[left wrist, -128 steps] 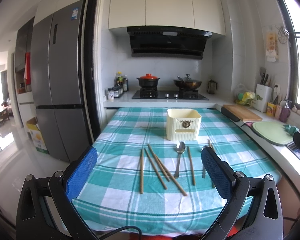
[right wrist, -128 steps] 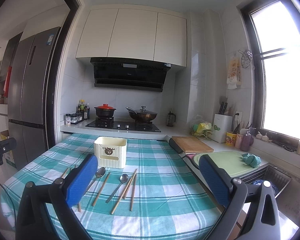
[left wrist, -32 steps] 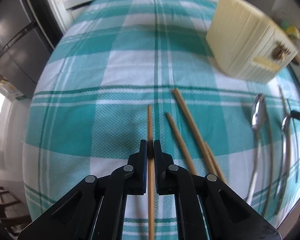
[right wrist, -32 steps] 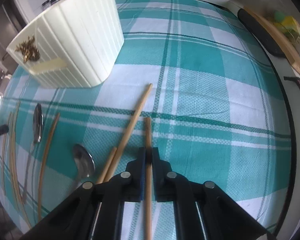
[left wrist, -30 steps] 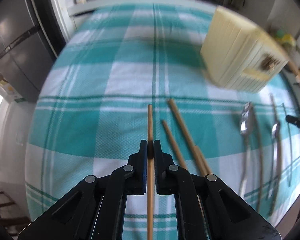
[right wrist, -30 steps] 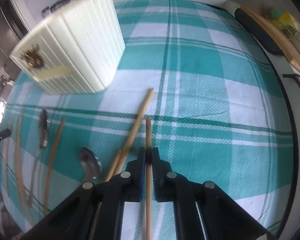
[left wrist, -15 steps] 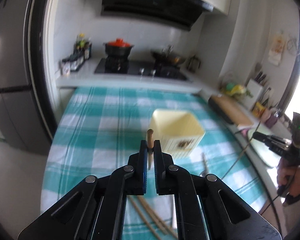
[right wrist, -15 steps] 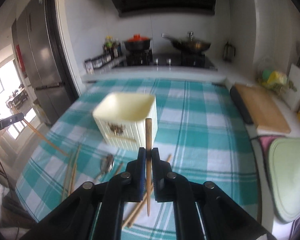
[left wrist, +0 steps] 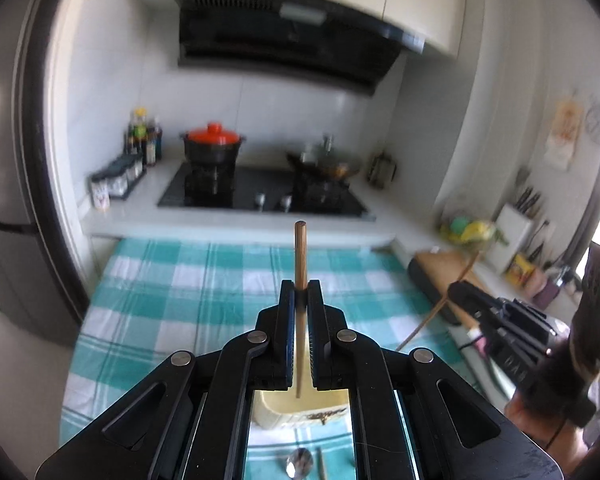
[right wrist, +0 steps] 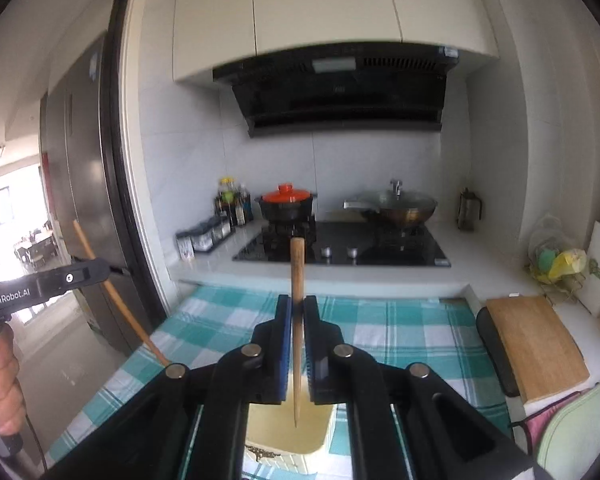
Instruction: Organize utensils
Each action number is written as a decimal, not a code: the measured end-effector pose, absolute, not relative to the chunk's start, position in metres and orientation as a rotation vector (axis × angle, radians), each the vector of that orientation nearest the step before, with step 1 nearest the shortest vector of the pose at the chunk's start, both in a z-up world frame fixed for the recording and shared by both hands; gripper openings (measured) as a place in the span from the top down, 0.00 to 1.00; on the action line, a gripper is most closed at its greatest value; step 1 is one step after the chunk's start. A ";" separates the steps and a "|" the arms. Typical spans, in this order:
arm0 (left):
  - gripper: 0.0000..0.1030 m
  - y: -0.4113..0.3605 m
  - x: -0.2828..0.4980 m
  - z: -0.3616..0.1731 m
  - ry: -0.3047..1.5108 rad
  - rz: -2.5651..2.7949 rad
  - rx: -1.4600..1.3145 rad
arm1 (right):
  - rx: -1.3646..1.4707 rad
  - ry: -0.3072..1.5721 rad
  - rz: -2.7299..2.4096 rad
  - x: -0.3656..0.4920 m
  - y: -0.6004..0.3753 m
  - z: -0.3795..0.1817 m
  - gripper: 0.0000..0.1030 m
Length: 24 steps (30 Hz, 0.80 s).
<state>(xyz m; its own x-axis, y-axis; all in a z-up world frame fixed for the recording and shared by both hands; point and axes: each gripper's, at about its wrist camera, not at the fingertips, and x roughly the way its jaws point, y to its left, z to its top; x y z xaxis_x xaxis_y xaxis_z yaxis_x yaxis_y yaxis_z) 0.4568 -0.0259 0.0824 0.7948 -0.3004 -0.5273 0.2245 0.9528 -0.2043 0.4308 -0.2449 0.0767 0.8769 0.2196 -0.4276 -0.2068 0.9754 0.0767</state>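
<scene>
My left gripper is shut on a wooden chopstick held upright, its lower tip over the open top of the cream utensil holder. My right gripper is shut on another wooden chopstick, also upright, its lower tip inside the mouth of the holder. Each gripper shows in the other's view: the right one at the right, the left one at the left, each with its chopstick. A spoon and a chopstick lie on the cloth in front of the holder.
The table has a teal checked cloth. Behind it is a counter with a hob, a red-lidded pot, a wok and spice jars. A wooden cutting board lies right. A fridge stands left.
Both grippers closed on chopsticks on the cloth, lifted them, tilted them upright and brought them over the holder. In the last half second both moved closer above the holder.
</scene>
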 end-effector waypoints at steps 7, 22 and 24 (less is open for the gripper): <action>0.95 -0.052 0.491 -0.005 0.779 -0.256 -0.093 | 0.012 0.684 0.223 0.466 -0.229 -0.007 0.94; 0.04 0.018 0.341 -0.086 0.770 -0.102 0.110 | 0.014 0.594 0.178 0.328 -0.268 -0.045 0.43; 0.04 0.034 0.321 -0.117 0.807 -0.063 0.120 | 0.013 0.623 0.110 0.297 -0.283 -0.086 0.42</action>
<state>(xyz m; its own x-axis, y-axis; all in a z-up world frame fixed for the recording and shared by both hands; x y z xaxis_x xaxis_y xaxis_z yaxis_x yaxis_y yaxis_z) 0.3207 0.0338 -0.1167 0.6902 -0.0098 -0.7235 0.1017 0.9913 0.0836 0.2973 -0.2832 -0.0857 0.8067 0.1066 -0.5813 -0.0989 0.9941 0.0450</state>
